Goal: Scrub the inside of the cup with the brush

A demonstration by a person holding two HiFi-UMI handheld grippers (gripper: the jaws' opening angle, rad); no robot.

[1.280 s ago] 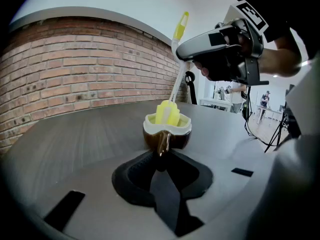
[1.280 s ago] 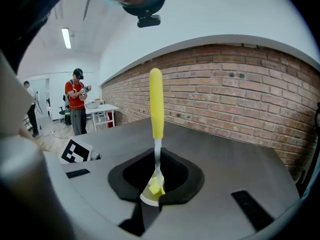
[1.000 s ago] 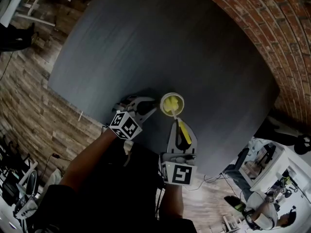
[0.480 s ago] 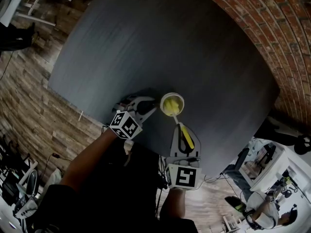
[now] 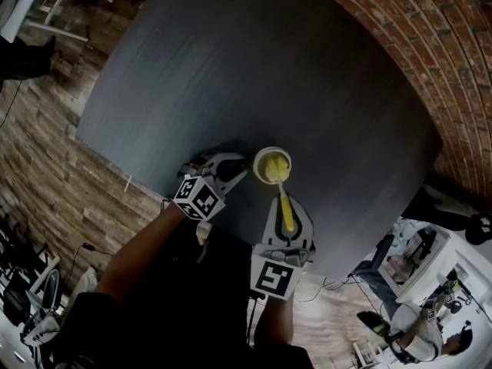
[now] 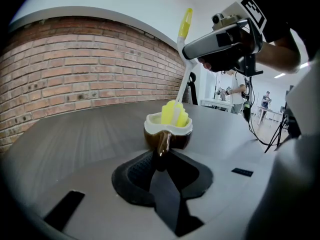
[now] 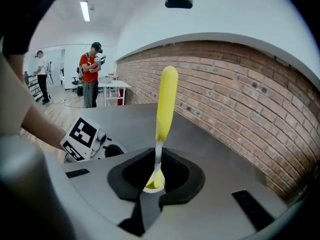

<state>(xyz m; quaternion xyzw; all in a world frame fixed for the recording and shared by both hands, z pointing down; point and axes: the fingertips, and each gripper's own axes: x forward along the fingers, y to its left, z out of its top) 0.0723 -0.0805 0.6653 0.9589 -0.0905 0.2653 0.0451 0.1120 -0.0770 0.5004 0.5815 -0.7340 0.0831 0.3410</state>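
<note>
Near the table's front edge, our left gripper pinches the cup's handle; our right gripper clamps the brush, head sunk inside. We should pin the cup firmly and swirl the bristles against its wall.

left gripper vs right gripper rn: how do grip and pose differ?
The left gripper is shut on the handle of the cup; the right gripper is shut on the stem of the brush. The left gripper sits low over the table, roughly level; the right gripper is held above the cup, angled down, with the brush head inside it. Shared: both are shut, each on one thing.
</note>
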